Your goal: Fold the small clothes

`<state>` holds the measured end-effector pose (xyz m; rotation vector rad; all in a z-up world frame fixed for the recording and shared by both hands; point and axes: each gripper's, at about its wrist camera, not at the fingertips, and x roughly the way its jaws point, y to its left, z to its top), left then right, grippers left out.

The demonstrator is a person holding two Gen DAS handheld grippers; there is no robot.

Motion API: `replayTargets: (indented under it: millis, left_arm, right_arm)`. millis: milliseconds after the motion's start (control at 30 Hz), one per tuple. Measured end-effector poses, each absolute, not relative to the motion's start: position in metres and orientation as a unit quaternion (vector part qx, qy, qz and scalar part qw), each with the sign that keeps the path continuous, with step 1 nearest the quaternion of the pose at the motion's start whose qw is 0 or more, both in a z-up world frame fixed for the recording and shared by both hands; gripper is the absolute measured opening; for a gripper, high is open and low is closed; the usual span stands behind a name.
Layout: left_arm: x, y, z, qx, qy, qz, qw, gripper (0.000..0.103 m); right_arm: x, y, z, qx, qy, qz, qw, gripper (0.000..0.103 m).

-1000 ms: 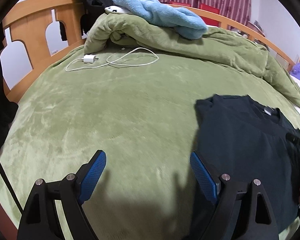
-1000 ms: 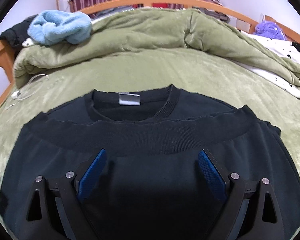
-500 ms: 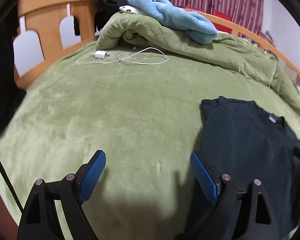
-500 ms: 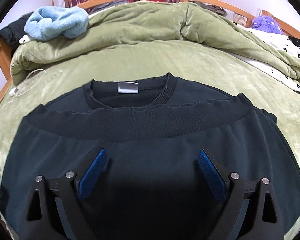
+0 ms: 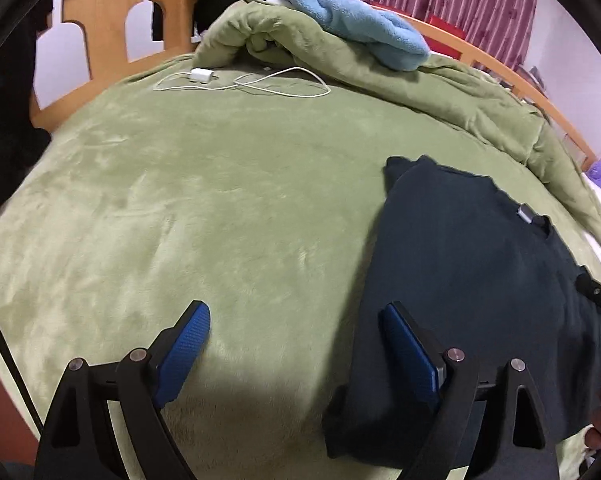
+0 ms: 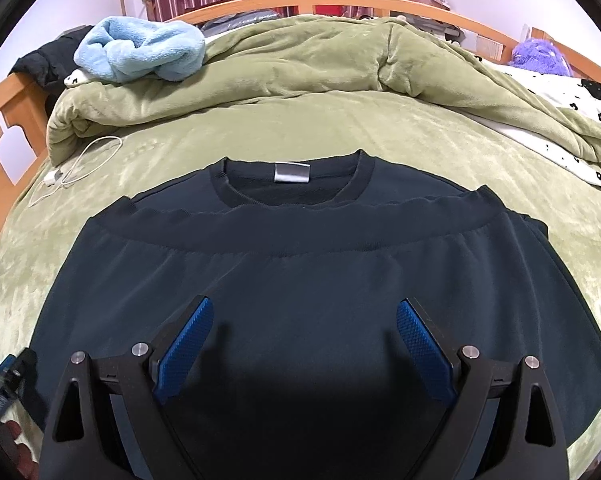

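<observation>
A dark navy sweatshirt [image 6: 300, 264] lies on the green blanket [image 5: 220, 200], its hem band folded up to just below the collar and the grey neck label [image 6: 291, 172]. My right gripper [image 6: 305, 304] hovers open over the middle of the sweatshirt, nothing between its blue pads. My left gripper [image 5: 294, 312] stands open at the sweatshirt's [image 5: 460, 260] left edge. Its right finger is over the dark cloth and its left finger is over bare blanket. Each gripper shows at the edge of the other's view, with part of a hand.
A bunched green duvet [image 6: 300, 68] lies across the far side with a light blue towel [image 5: 348, 28] on it. A white charger and cable [image 5: 260, 82] lie at the far left near the wooden bed frame [image 5: 100, 20]. A spotted white sheet [image 6: 560, 112] and a purple plush [image 6: 538, 54] are at the far right.
The left gripper has slid sideways and rolled, so the bed now tilts in its view. The right gripper has drawn back and up a little from the collar. Both stay open.
</observation>
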<state>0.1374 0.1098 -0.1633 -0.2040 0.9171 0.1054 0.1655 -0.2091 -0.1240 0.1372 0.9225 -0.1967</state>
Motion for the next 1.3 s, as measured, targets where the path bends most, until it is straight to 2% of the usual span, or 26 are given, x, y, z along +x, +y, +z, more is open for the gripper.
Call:
replayTargets:
  millis: [133, 333, 767, 1067, 1300]
  left_arm:
    - [0.132, 0.112, -0.161, -0.151, 0.431, 0.037, 0.889, 0.089]
    - [0.136, 0.1, -0.142, -0.095, 0.422, 0.018, 0.902, 0.089]
    - [0.164, 0.122, -0.11, -0.073, 0.413, 0.0, 0.908, 0.089]
    - [0.184, 0.174, -0.106, -0.068, 0.416, 0.024, 0.907, 0.089]
    - [0.182, 0.206, -0.104, -0.086, 0.412, 0.038, 0.906, 0.089]
  right_arm:
    - [0.161, -0.205, -0.124, 0.066, 0.447, -0.091, 0.888, 0.092]
    - [0.15, -0.203, -0.116, 0.058, 0.44, -0.09, 0.892, 0.092]
    - [0.135, -0.192, -0.116, 0.051, 0.435, -0.077, 0.895, 0.092]
    - [0.115, -0.087, -0.116, 0.002, 0.424, 0.061, 0.904, 0.088]
    - [0.088, -0.005, -0.146, -0.071, 0.433, 0.157, 0.885, 0.088]
